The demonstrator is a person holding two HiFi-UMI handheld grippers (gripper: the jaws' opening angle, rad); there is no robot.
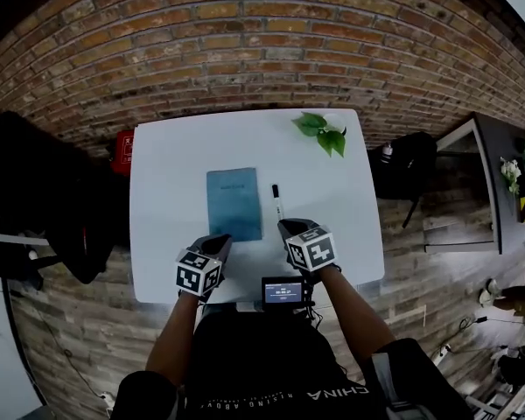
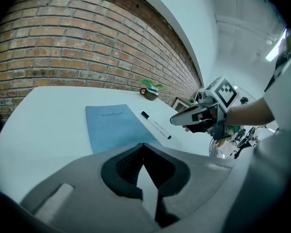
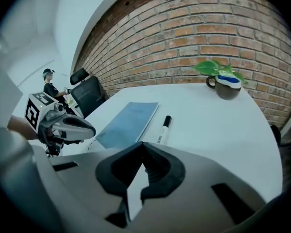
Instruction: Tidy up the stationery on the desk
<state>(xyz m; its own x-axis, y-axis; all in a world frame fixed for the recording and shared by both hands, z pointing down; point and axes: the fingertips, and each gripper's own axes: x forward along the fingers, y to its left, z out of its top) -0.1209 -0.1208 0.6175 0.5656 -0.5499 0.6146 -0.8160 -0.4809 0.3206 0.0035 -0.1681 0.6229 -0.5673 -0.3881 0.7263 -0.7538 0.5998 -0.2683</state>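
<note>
Notebook [image 1: 234,203] and marker [image 1: 277,201] lie side by side, not touching, mid-desk [image 1: 166,173] in the head view. The 2 tools, left gripper [image 1: 220,241] and right gripper [image 1: 290,227], are just short of them and seemingly lifted. Left gripper view: jaws pressed together, empty. Right gripper view: jaws likewise together, nothing between.

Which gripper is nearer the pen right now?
Right. The right gripper hangs just short of the near end of the pen; the left gripper is farther off, at the near edge of the notebook.
</note>
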